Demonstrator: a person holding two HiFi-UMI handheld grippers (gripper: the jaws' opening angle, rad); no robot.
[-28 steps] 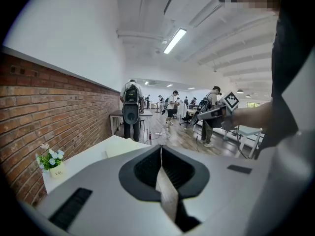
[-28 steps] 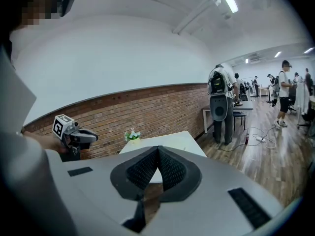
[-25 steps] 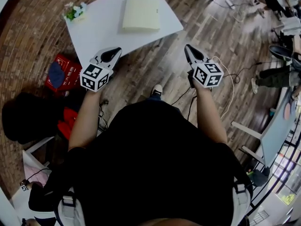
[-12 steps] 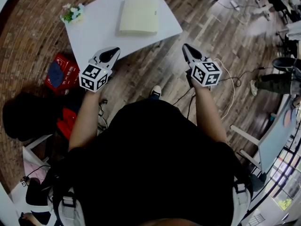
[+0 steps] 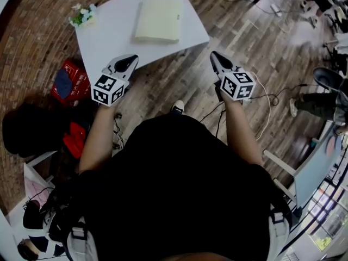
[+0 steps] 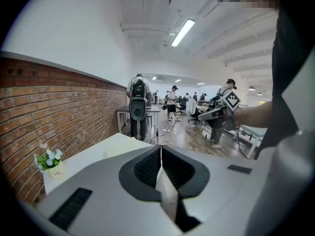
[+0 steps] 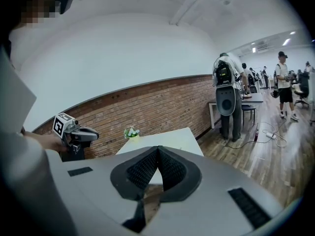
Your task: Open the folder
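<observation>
Pale-yellow folder point(image 5: 159, 18) lies closed and flat on the far half of the white table point(image 5: 109, 37), with a small pot of flowers point(image 5: 82, 14) at the table's left corner. I hold my left gripper point(image 5: 132, 60) by the table's near edge and my right gripper point(image 5: 215, 57) over the wooden floor point(image 5: 179, 83). Both have their jaws pressed together on nothing, well apart from the folder.

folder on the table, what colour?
Pale yellow folder, plain, no pattern; the head view shows it best.
</observation>
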